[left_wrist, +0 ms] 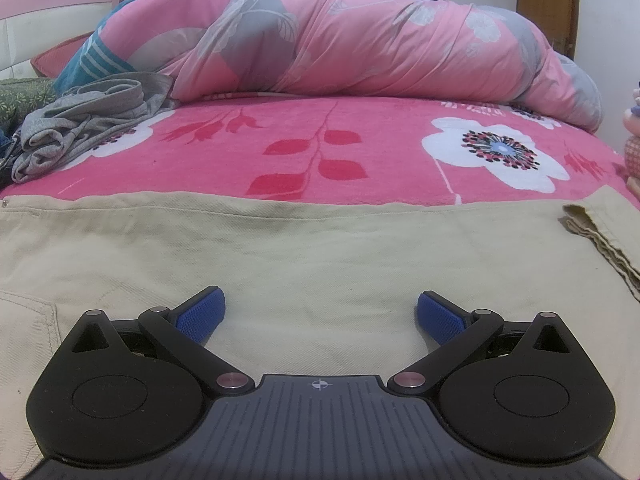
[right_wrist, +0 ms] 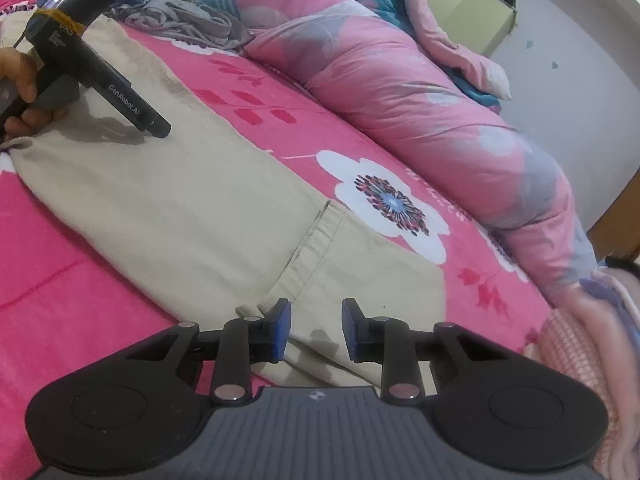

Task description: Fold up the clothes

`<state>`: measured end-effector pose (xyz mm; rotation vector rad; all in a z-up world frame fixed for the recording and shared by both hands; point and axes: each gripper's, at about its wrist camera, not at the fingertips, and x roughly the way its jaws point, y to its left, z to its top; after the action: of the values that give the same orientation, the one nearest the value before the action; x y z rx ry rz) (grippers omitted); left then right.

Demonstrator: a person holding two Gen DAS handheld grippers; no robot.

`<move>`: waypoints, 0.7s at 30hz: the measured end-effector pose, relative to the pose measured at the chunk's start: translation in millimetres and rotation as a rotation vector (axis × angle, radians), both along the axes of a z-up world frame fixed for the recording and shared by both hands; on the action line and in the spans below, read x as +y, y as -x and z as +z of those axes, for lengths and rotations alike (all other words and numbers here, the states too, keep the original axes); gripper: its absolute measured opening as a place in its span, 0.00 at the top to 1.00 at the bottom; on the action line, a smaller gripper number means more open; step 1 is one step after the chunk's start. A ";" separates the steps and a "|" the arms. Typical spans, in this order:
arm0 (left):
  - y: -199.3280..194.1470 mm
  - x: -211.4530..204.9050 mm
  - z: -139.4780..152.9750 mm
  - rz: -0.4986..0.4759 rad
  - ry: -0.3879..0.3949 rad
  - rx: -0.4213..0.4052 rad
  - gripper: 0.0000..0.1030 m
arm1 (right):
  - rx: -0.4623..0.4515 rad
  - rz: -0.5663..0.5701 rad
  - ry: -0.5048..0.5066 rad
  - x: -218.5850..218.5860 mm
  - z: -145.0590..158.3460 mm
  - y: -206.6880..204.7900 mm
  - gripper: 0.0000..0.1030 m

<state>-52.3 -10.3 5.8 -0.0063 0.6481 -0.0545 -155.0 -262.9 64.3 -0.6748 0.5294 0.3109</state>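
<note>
Beige trousers (left_wrist: 320, 248) lie flat on the pink flowered bed; in the right wrist view they (right_wrist: 180, 200) stretch from upper left to the lower middle, with the leg hems (right_wrist: 320, 248) folded over near my right gripper. My left gripper (left_wrist: 320, 312) is wide open and empty, low over the trousers. It also shows in the right wrist view (right_wrist: 158, 126) at the upper left, held by a hand. My right gripper (right_wrist: 316, 330) is open and empty just above the hem end.
A crumpled grey garment (left_wrist: 84, 120) lies at the far left of the bed. A bulky pink floral duvet (left_wrist: 360, 40) runs along the back. The pink flowered bedsheet (left_wrist: 360, 148) lies between trousers and duvet. A wooden door (left_wrist: 548, 0) stands behind.
</note>
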 end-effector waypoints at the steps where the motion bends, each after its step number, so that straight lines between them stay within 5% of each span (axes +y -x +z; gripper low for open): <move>1: 0.0 -0.1 0.0 0.000 0.000 0.000 0.00 | -0.001 0.003 0.002 0.8 0.4 1.2 0.72; 15: 0.0 0.0 -0.1 0.000 0.000 0.000 0.00 | -0.037 0.078 0.145 15.7 -12.6 3.2 0.73; 17: -0.1 0.1 -0.2 0.000 0.000 0.000 0.00 | -0.050 0.072 0.143 16.7 -14.6 1.0 0.91; 21: -0.1 0.0 -0.3 0.000 0.000 0.000 0.00 | -0.116 0.032 0.057 9.1 1.6 6.5 0.95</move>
<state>-52.2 -10.2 5.5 -0.0059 0.6477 -0.0545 -161.5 -253.8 65.9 -0.7527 0.4184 0.2860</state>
